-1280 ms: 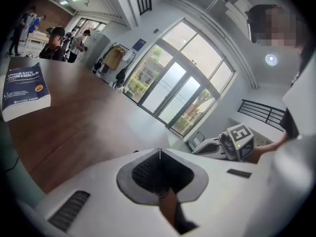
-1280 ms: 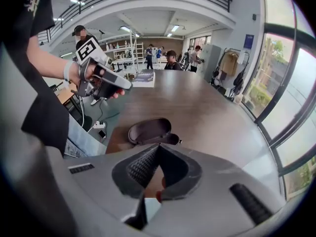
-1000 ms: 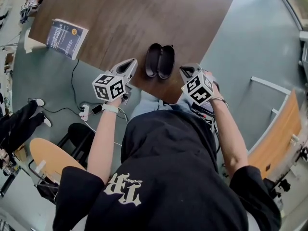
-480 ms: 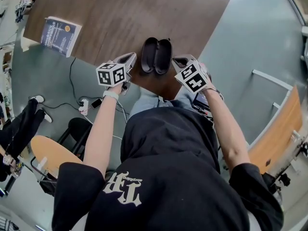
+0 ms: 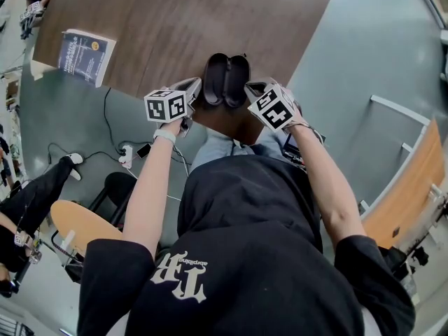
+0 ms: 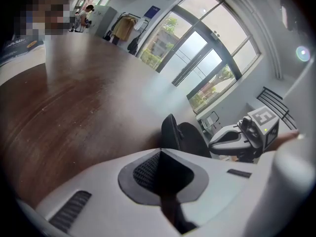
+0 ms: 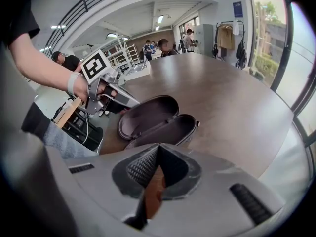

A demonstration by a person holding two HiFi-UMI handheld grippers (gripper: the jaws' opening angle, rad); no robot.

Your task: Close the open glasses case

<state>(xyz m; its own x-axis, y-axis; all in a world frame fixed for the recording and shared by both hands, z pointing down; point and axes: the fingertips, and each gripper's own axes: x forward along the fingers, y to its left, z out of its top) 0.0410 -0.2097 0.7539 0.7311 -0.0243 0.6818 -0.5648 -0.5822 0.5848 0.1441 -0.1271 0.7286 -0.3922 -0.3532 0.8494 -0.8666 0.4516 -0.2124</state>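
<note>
The black glasses case (image 5: 225,80) lies open on the brown table (image 5: 175,19) near its front corner, both halves facing up. My left gripper (image 5: 194,85) is just left of the case, jaws shut and empty. My right gripper (image 5: 249,88) is just right of it, also shut and empty. In the left gripper view the case (image 6: 180,135) is past the closed tips (image 6: 159,150), with the right gripper (image 6: 236,138) beyond. In the right gripper view the case (image 7: 153,120) lies ahead of the closed tips (image 7: 158,146), with the left gripper (image 7: 116,95) behind it.
A book (image 5: 85,57) lies at the table's left edge. A power strip with cables (image 5: 126,156) is on the floor at left, above a wooden chair seat (image 5: 77,226). Another wooden chair (image 5: 409,187) stands at right. The table edge runs just below the case.
Both grippers have moved in toward the case, the left from the left and the right from the right. The case has not moved.
</note>
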